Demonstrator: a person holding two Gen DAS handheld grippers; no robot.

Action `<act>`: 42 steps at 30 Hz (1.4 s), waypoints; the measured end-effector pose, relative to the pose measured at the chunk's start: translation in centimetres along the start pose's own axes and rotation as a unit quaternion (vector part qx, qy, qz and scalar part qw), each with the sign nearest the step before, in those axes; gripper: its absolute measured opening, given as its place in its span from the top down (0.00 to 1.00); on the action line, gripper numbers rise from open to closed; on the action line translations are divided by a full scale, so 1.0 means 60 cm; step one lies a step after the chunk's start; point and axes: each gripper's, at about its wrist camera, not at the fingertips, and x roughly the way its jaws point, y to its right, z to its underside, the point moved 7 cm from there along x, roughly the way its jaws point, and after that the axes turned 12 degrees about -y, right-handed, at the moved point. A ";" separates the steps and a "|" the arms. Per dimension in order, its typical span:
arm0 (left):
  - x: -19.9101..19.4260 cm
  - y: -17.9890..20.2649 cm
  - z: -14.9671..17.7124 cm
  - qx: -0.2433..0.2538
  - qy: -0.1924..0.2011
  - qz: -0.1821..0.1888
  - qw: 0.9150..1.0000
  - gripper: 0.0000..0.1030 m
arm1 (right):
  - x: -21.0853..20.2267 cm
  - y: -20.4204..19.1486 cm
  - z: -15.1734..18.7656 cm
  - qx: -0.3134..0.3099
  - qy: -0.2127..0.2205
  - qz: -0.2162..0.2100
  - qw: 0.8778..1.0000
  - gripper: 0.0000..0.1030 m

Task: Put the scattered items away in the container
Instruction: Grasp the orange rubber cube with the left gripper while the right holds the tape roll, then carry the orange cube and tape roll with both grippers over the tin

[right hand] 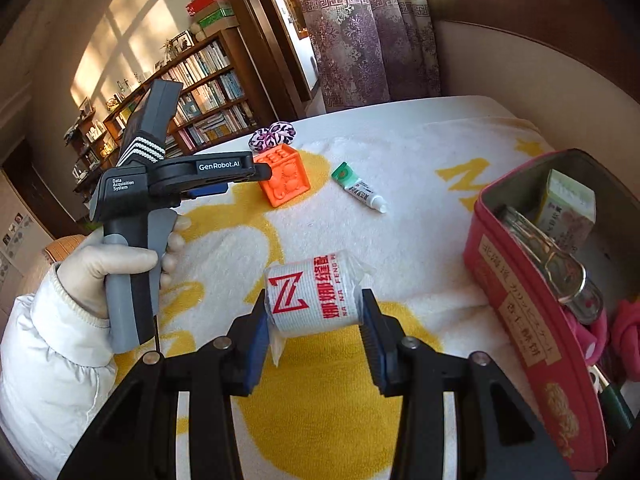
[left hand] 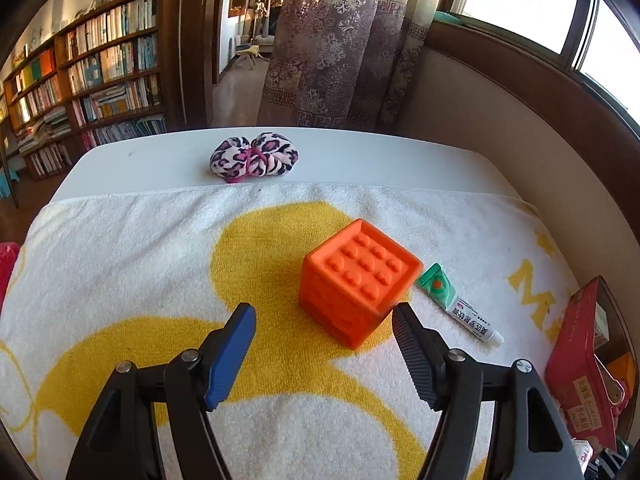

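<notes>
Right gripper (right hand: 316, 316): blue-padded jaws closed on the white elastic-band roll with red lettering (right hand: 314, 300), gripped at both ends and held just above the towel.
Left gripper (left hand: 324, 320): jaws parted wide with nothing between them; the right-hand pad sits just beside the near corner of the cube. In the right wrist view it is carried by a white-gloved hand (right hand: 116, 268) with a white sleeve.
Surface: white terry towel with yellow pattern (left hand: 140, 248) spread over a white table (left hand: 160, 156).
Orange studded rubber cube (left hand: 356, 280): on the towel, directly ahead of the left gripper.
Small white ointment tube with green end (left hand: 456, 304): lying on the towel just right of the cube, apart from it.
Leopard-print fabric bundle tied with a pink band (left hand: 254, 158): farthest item, on the bare table at the towel's far edge.
Container: open pink-red rectangular tin with printed labels (right hand: 520, 320), at the towel's right edge.
Container contents: a pale green carton (right hand: 566, 206), a clear glass bottle (right hand: 552, 260) and pink fabric (right hand: 600, 328).
</notes>
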 end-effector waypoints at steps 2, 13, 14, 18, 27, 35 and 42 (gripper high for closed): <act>0.002 0.011 -0.009 0.022 0.004 -0.006 1.000 0.27 | 0.003 0.002 0.001 0.001 0.000 -0.006 1.000 0.56; 0.055 0.045 -0.036 0.098 0.001 -0.027 0.995 0.19 | 0.027 0.016 0.007 0.012 -0.018 -0.017 1.000 0.56; 0.063 0.044 -0.038 0.097 -0.003 -0.027 0.995 0.19 | 0.029 0.017 0.007 0.013 -0.020 -0.018 1.000 0.56; 0.089 0.036 -0.036 0.074 -0.026 -0.031 0.996 0.20 | 0.038 0.020 0.009 0.016 -0.027 -0.020 0.999 0.56; 0.083 0.045 -0.022 0.058 -0.026 -0.017 0.998 0.29 | 0.031 0.025 0.007 0.022 -0.015 -0.019 0.999 0.56; 0.021 0.070 0.001 0.054 0.000 -0.004 0.999 0.29 | 0.012 0.029 -0.001 0.029 0.007 -0.022 0.999 0.56; -0.048 0.132 0.023 0.075 0.024 0.018 0.997 0.29 | -0.029 0.037 -0.014 0.038 0.049 -0.016 0.998 0.56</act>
